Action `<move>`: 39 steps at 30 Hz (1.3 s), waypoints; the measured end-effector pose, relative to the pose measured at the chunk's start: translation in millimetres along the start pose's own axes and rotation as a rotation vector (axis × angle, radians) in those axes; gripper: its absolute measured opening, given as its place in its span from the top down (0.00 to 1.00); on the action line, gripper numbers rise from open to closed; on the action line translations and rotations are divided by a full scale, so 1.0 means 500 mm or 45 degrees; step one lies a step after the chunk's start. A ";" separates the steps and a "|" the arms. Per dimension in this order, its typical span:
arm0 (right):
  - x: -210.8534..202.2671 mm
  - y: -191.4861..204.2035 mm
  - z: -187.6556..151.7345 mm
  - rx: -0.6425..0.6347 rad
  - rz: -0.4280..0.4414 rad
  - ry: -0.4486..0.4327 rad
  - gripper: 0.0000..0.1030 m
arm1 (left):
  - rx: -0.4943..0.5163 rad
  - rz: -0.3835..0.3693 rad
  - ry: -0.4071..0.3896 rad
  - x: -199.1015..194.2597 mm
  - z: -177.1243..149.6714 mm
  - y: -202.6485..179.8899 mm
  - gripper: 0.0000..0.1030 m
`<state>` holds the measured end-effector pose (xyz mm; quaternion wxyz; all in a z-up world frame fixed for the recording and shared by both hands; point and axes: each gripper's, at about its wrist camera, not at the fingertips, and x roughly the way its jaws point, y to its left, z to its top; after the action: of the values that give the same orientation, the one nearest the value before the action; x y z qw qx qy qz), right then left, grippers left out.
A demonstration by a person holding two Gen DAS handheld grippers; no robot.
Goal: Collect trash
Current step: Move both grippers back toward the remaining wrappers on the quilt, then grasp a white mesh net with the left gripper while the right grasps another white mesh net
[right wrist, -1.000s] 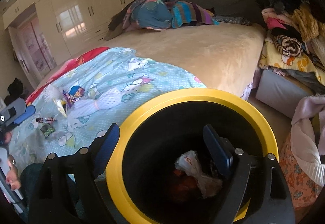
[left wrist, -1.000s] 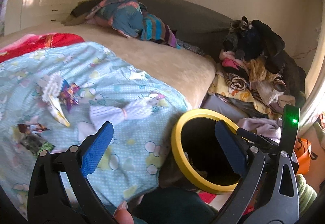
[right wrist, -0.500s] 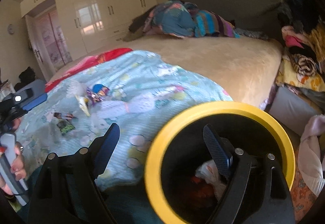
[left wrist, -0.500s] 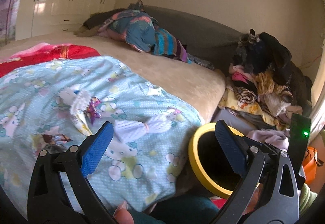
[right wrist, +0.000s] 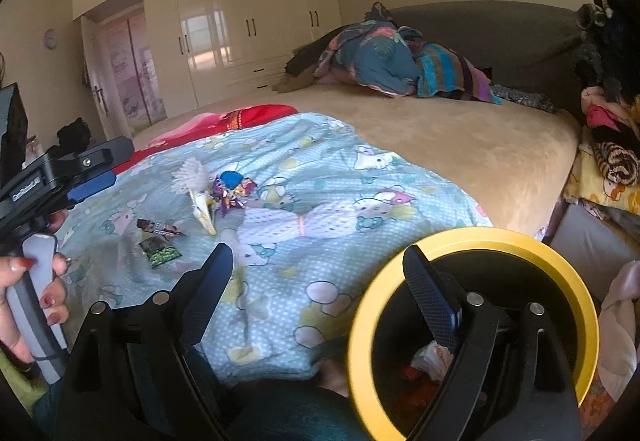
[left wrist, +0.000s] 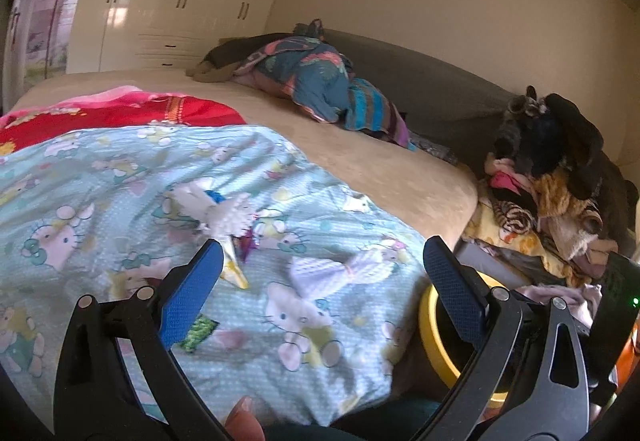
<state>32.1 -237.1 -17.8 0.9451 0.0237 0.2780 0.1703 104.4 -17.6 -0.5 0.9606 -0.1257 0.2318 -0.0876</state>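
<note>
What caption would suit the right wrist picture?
Open right tongs hover between scattered wrappers on a cartoon blanket and a yellow-rimmed bin already holding trash.

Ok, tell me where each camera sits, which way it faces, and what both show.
Left wrist: on the left gripper, looking across the patterned blanket toward the wardrobe; open jaws and a fingertip show.
Right wrist: on the right gripper, above the yellow-rimmed bin, facing the bed; open jaws and the left hand show.
Shared: blanket, wrappers, bin, clothes heap.
</note>
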 end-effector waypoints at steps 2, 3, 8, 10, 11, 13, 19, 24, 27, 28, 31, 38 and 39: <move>0.008 0.017 0.001 -0.020 0.014 0.003 0.17 | -0.017 0.020 -0.003 0.000 0.002 0.016 0.11; 0.012 0.026 0.003 -0.031 0.022 0.005 0.17 | -0.025 0.029 -0.004 0.000 0.003 0.026 0.11; 0.052 0.091 0.010 -0.137 0.062 0.023 0.13 | -0.053 0.073 0.016 0.005 0.005 0.064 0.11; 0.070 0.109 0.010 -0.171 0.069 0.036 0.13 | -0.058 0.082 0.029 0.008 0.005 0.075 0.11; 0.083 0.119 0.010 -0.190 0.075 0.042 0.13 | -0.060 0.092 0.035 0.010 0.004 0.083 0.11; 0.109 0.132 0.010 -0.218 0.069 0.060 0.13 | -0.061 0.108 0.043 0.012 0.003 0.095 0.11; 0.186 0.149 0.011 -0.249 0.047 0.125 0.13 | -0.056 0.134 0.065 0.022 0.009 0.128 0.13; 0.255 0.150 0.013 -0.261 0.019 0.172 0.13 | -0.016 0.143 0.128 0.051 0.017 0.134 0.29; 0.293 0.146 0.015 -0.242 0.018 0.204 0.16 | 0.008 0.144 0.174 0.076 0.025 0.134 0.38; 0.302 0.144 0.016 -0.237 0.018 0.209 0.17 | 0.016 0.143 0.180 0.082 0.028 0.133 0.40; 0.330 0.142 0.018 -0.235 0.008 0.227 0.19 | 0.025 0.129 0.231 0.111 0.033 0.134 0.41; 0.378 0.138 0.020 -0.218 0.013 0.264 0.24 | -0.045 0.132 0.301 0.172 0.033 0.156 0.48; 0.385 0.140 0.019 -0.227 0.010 0.269 0.26 | -0.058 0.131 0.305 0.178 0.032 0.159 0.49</move>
<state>166.9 -106.1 -99.4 0.9082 -0.0774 0.3597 0.1996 198.9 41.4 -46.8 0.9261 -0.1242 0.3531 -0.0474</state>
